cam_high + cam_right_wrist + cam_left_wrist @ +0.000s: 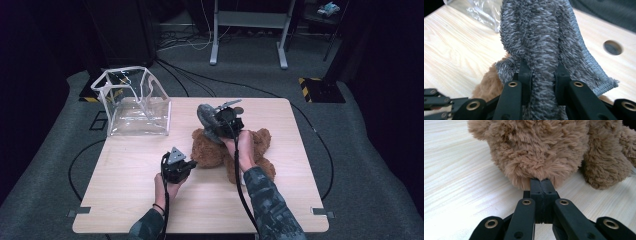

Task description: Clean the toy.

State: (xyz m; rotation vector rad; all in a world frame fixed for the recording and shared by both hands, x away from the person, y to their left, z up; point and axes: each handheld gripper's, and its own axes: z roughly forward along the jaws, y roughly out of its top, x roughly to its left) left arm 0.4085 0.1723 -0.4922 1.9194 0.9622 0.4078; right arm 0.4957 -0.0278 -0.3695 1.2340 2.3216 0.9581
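Observation:
A brown teddy bear (pixel 220 147) lies in the middle of the wooden table (pixel 130 200). My left gripper (pixel 192 163) rests low at the bear's left side. In the left gripper view its jaws (pixel 540 182) are shut flat together, tips pushed into the bear's fur (pixel 539 147); I see no fur between the pads. My right gripper (pixel 216 122) hovers over the bear's upper left part, shut on a grey fluffy cloth (pixel 206 117). In the right gripper view the cloth (pixel 541 37) stands bunched between the jaws (pixel 542 72), with brown fur (pixel 487 85) below.
A clear plastic bag (pixel 135 105) with white trim stands open at the table's back left corner, close to the cloth (pixel 482 12). A round hole (pixel 613 47) is in the tabletop behind the bear. Cables and a metal frame (pixel 247 30) lie on the floor beyond.

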